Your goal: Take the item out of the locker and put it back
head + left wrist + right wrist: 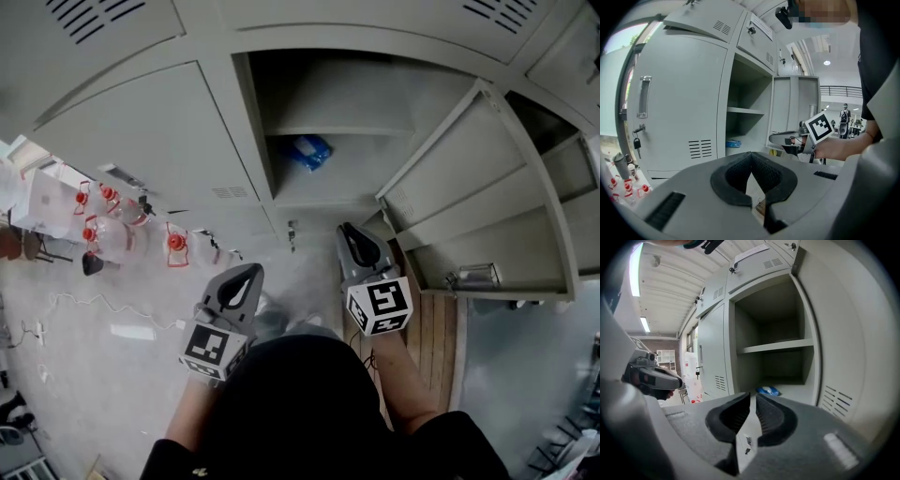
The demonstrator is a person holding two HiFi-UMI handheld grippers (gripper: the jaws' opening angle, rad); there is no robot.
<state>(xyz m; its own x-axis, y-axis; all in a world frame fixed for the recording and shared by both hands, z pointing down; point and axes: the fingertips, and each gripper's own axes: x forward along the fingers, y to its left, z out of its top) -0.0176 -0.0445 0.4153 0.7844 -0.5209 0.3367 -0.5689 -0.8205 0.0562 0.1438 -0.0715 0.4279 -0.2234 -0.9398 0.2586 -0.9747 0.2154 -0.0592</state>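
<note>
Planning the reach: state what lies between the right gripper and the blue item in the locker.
Nothing: in the right gripper view only bare locker floor separates the right gripper from the blue item.

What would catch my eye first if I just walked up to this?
Probably the open locker, its door swung wide to the right, with a small blue item lying alone on its floor under the shelf. Next come the left gripper and right gripper held in front of it, each carrying a black-and-white marker cube and holding nothing.
</note>
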